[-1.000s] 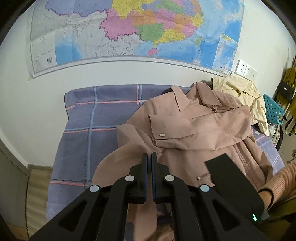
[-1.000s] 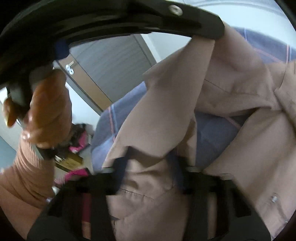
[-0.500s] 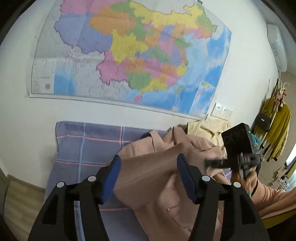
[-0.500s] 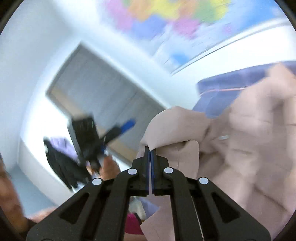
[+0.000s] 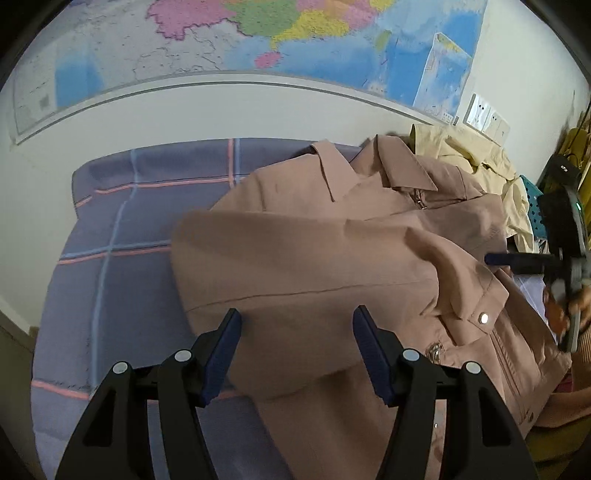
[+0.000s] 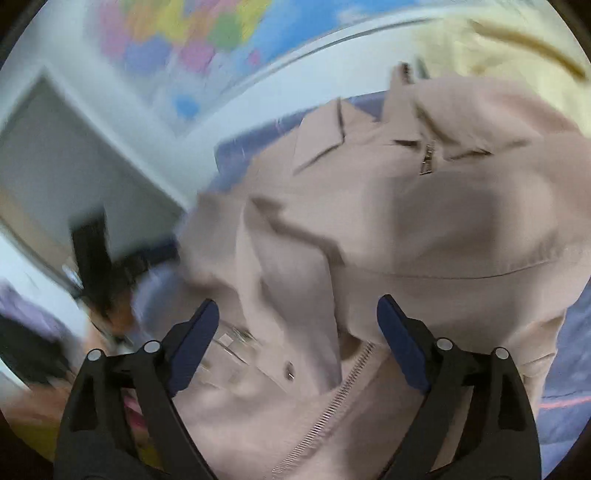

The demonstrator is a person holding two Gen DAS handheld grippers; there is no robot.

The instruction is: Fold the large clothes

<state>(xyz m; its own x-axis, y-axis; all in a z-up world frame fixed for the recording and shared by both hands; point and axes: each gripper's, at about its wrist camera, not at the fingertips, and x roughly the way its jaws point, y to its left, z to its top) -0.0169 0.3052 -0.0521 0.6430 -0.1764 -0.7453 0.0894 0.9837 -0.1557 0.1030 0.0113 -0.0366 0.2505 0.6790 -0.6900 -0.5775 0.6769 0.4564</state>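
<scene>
on the far wall a large coloured map [image 5: 258,33] stretches above everything, its lower edge curving over the bed. below it the bed's blue plaid sheet [image 5: 110,236] fills the left and near part of the left wrist view, crossed by pink and pale blue lines. the pink jacket [image 5: 332,258] lies spread on this sheet toward the right, collar at the far end, one sleeve folded across its front so that the cuff with its metal snap [image 5: 484,316] sits at the right. the front zipper [image 6: 332,402] runs down the near part in the right wrist view, which is blurred. a cream garment [image 5: 480,158] is heaped just beyond the jacket's collar, at the far right against the wall. white wall sockets [image 5: 484,118] sit above that heap.

the left gripper [image 5: 295,354] hangs over the near edge of the folded sleeve, its jaws standing apart with nothing pinched; the blue pads do not press the cloth. the right gripper [image 6: 295,350] hovers over the jacket's front, its jaws opening wide, cloth lying below them but not gripped. in the left wrist view it appears at the right edge, in the person's hand [image 5: 565,306].
</scene>
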